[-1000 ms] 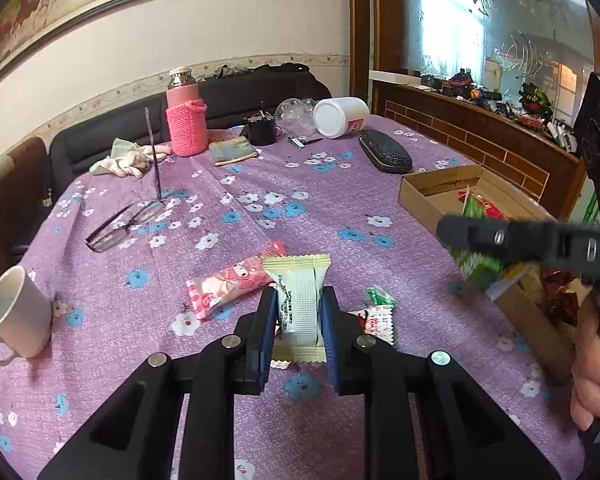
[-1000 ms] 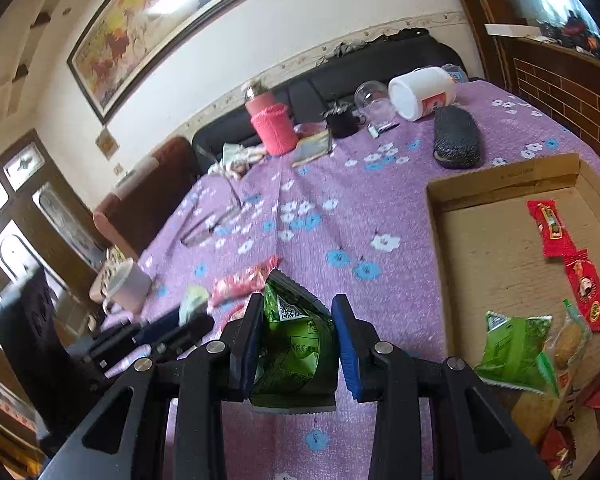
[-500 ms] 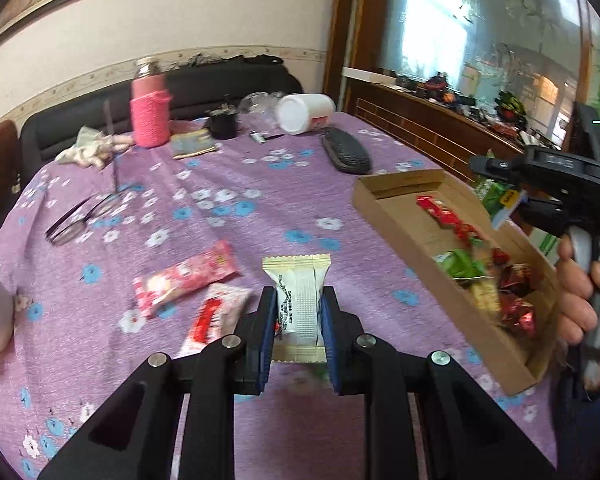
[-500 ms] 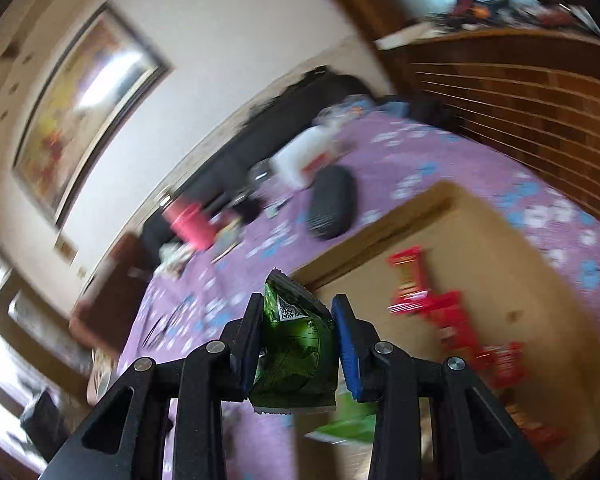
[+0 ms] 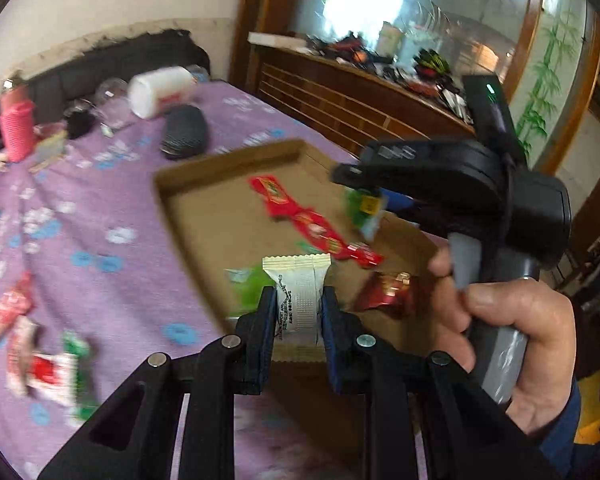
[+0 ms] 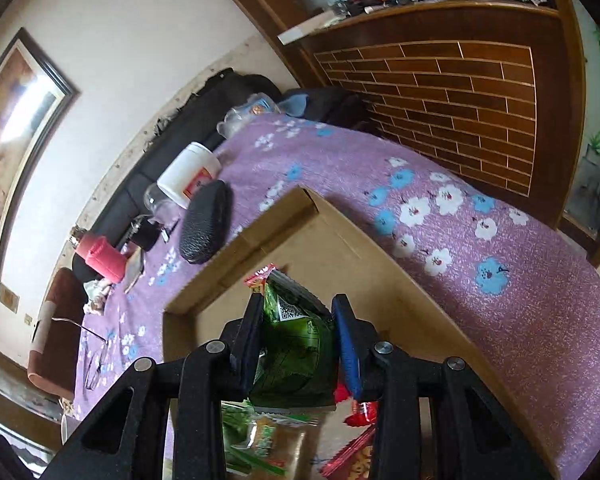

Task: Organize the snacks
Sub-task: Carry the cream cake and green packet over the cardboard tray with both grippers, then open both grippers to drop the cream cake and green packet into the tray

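Note:
My left gripper (image 5: 297, 312) is shut on a white snack packet (image 5: 298, 300), held over the near edge of the shallow cardboard box (image 5: 204, 168). Inside the box lie red wrappers (image 5: 312, 224), a dark red foil snack (image 5: 388, 290) and a green packet (image 5: 248, 284). My right gripper (image 6: 298, 324) is shut on a green snack bag (image 6: 294, 344) above the same box (image 6: 388, 264); in the left wrist view that gripper (image 5: 364, 200) hangs over the box's right side, a hand (image 5: 512, 332) on its handle. Loose pink and red-white snacks (image 5: 32, 352) lie on the purple cloth at left.
A black glasses case (image 6: 204, 228), a white jar (image 6: 188, 176) on its side, a glass jar (image 5: 114, 94) and a pink covered bottle (image 6: 100, 260) stand beyond the box. A wooden cabinet (image 6: 440, 92) borders the table's far side. Eyeglasses (image 6: 96, 360) lie at left.
Both grippers swung right from the open cloth to over the cardboard box, each still carrying its packet. The right gripper rolled, so its view is tilted.

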Demonstrator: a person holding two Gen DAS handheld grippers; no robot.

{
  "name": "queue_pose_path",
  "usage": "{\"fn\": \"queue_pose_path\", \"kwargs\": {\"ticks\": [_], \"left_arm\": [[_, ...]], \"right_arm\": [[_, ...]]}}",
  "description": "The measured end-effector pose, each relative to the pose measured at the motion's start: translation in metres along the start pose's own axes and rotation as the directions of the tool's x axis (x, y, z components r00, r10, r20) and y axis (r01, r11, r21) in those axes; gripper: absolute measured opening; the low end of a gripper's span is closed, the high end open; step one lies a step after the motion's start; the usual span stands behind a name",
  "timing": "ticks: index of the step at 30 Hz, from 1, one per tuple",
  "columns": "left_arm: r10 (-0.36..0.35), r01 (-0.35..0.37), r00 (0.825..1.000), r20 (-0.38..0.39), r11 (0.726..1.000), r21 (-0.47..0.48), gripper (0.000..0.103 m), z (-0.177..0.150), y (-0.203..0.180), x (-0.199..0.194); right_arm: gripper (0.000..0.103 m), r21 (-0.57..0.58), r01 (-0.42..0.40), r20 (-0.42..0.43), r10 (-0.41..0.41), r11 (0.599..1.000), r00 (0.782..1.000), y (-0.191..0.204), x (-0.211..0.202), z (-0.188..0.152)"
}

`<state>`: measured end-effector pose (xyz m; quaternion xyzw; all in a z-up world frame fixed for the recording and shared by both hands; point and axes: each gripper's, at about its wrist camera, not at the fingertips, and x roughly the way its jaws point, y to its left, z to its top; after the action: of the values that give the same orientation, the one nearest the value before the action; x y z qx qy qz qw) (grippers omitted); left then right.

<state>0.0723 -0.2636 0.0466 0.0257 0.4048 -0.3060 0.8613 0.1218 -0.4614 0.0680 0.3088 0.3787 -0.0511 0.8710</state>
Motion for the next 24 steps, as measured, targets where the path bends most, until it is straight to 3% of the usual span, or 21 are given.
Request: {"fn": "queue_pose_path", "kwargs": {"ticks": [6, 12, 15, 17, 19, 21, 24], "left_arm": [[-0.001, 0.002, 1.000, -0.030, 1.000, 0.018, 0.021, -0.005, -0.017, 0.018], [0.001, -0.001, 1.000, -0.017, 1.000, 0.009, 0.021, -0.006, -0.013, 0.012], [-0.007, 0.007, 1.000, -0.002, 1.000, 0.006, 0.021, -0.006, -0.010, 0.007], [-0.001, 0.000, 1.000, 0.013, 1.000, 0.017, 0.021, -0.006, -0.011, 0.003], [0.006, -0.007, 1.000, 0.030, 1.000, 0.026, 0.021, -0.007, -0.010, -0.003], [0.004, -0.005, 0.999, 0.039, 1.000, 0.023, 0.021, -0.008, -0.008, -0.008], [0.012, -0.013, 0.999, 0.049, 1.000, 0.020, 0.021, -0.009, -0.004, -0.014]], "right_arm": [[0.038, -0.022, 0.023, -0.034, -0.024, 0.999, 0.999, -0.003, 0.009, 0.000], [0.043, -0.042, 0.016, -0.021, -0.017, 0.999, 1.000, 0.001, 0.005, 0.000], [0.055, -0.093, 0.009, 0.039, -0.005, 0.996, 0.999, 0.013, -0.009, -0.001], [0.074, -0.143, 0.029, 0.113, -0.012, 0.989, 0.993, 0.024, -0.023, -0.002], [0.082, -0.185, 0.055, 0.181, -0.021, 0.981, 0.983, 0.033, -0.035, -0.004], [0.083, -0.216, 0.067, 0.219, -0.019, 0.974, 0.976, 0.041, -0.041, -0.005], [0.083, -0.210, 0.041, 0.210, 0.004, 0.977, 0.978, 0.044, -0.044, -0.004]]}}
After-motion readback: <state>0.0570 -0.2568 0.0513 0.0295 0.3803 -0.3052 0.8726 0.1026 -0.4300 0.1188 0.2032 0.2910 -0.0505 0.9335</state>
